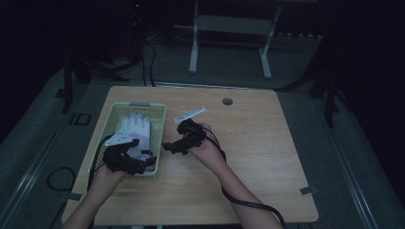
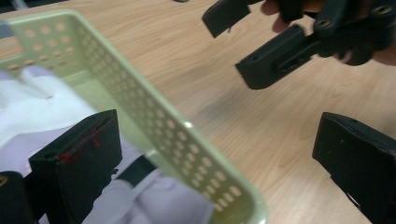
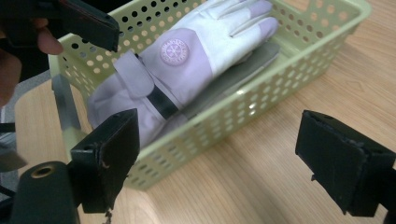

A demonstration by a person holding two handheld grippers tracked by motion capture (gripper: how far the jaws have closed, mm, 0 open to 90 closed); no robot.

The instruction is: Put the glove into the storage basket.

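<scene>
**Dim room, brighter close-ups**

The high view is very dark: the far room and both sides sink into black, and only the table [image 1: 248,143] catches weak light. Detail there is soft and grainy. Both gripper views are brighter and evenly lit, with faint shadows. In the left gripper view the basket [image 2: 154,126] rim is blurred, with a small glint. The glove [image 3: 187,60] looks sharp in the right gripper view.

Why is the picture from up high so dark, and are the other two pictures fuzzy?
High view: dim all over, the room behind nearly black, so the glove in the basket is the palest thing. Left gripper view: brighter, but the basket rim is soft and blurred up close. Right gripper view: the sharpest, with the glove's round badge clear and small glints on the basket wall.
</scene>
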